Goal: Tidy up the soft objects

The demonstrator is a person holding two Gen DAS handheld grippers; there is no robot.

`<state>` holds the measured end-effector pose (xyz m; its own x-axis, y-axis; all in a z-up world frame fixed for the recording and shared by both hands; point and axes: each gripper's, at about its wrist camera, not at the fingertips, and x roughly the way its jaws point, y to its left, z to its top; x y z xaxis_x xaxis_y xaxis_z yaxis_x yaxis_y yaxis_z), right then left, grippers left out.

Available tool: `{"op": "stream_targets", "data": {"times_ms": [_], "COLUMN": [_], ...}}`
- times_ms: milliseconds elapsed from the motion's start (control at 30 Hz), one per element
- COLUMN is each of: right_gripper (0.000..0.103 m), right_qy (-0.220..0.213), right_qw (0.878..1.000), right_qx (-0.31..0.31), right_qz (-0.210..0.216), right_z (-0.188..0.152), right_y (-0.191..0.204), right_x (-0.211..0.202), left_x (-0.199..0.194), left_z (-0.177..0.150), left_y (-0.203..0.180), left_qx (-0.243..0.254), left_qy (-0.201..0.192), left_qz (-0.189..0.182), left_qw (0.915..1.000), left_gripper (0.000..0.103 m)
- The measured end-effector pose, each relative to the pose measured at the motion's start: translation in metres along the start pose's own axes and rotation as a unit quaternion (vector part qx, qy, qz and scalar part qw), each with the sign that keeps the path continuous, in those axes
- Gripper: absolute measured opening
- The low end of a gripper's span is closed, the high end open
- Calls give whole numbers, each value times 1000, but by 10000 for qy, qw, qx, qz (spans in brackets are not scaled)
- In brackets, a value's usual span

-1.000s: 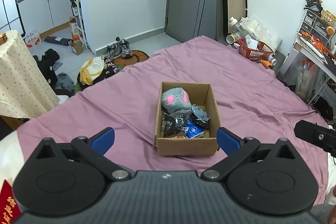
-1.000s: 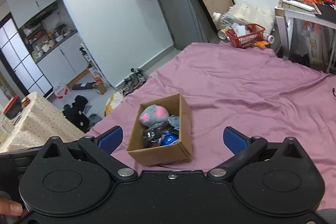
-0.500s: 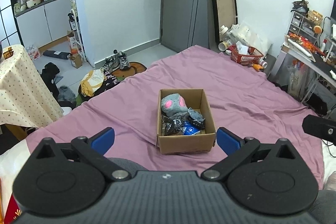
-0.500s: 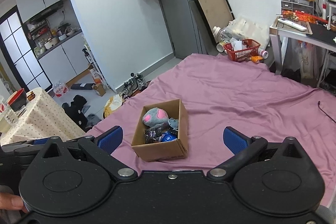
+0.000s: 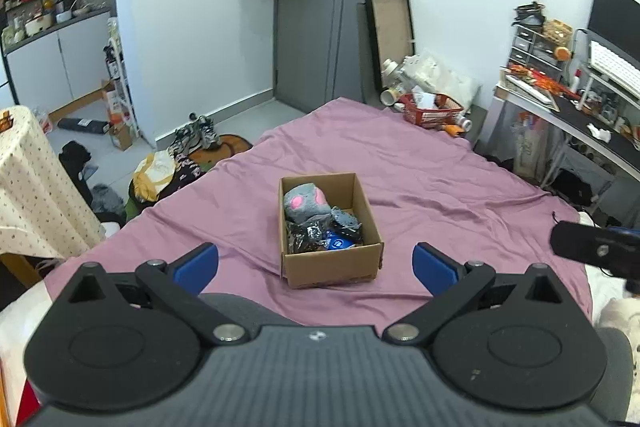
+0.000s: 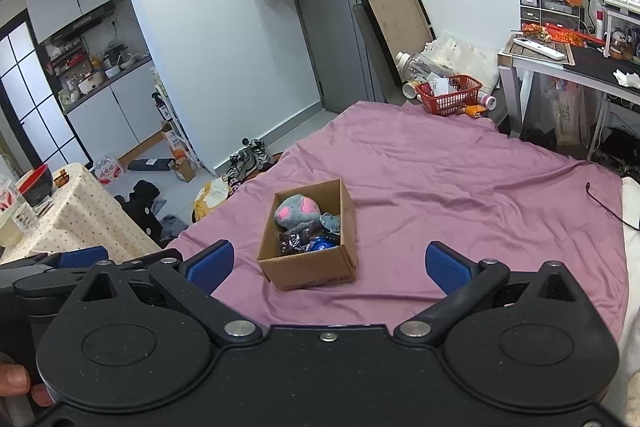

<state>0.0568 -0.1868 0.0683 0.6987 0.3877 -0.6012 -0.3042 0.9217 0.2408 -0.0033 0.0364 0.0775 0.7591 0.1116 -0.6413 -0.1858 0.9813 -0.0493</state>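
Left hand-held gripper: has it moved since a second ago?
Yes. The left hand-held gripper has backed away from the cardboard box and tilted up: the box looks smaller, and more of the door shows.

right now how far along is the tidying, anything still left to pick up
It looks close to done. The box on the bed already holds the grey plush and a few darker items. Nothing is in hand: the left gripper and the right gripper are both open and empty, back from the box. No loose soft things show on the bedsheet, so nothing obvious is left.
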Motion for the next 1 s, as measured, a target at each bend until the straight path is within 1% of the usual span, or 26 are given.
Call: {"op": "stream_targets", "data": {"times_ms": [267, 400, 733, 1000], "right_gripper": [103, 103, 103, 103], "right_qy": [-14, -14, 6, 2], "right_qw": [10000, 9999, 9999, 9999], "right_qx": [-28, -42, -39, 13], "right_qz": [-95, -124, -139, -166], "right_z": [-12, -16, -18, -19], "right_y": [7, 10, 10, 8], "right_x": [-8, -11, -12, -11], "left_x": [-14, -16, -20, -20], "left_z": [-9, -13, -18, -17], "left_y": [2, 1, 3, 0], "left_qx": [178, 265, 296, 386], "left_qy": [-78, -81, -60, -40], "left_qz": [-8, -69, -139, -116], "left_qw": [9998, 9996, 9994, 9992], "left_gripper": [102, 102, 102, 102]}}
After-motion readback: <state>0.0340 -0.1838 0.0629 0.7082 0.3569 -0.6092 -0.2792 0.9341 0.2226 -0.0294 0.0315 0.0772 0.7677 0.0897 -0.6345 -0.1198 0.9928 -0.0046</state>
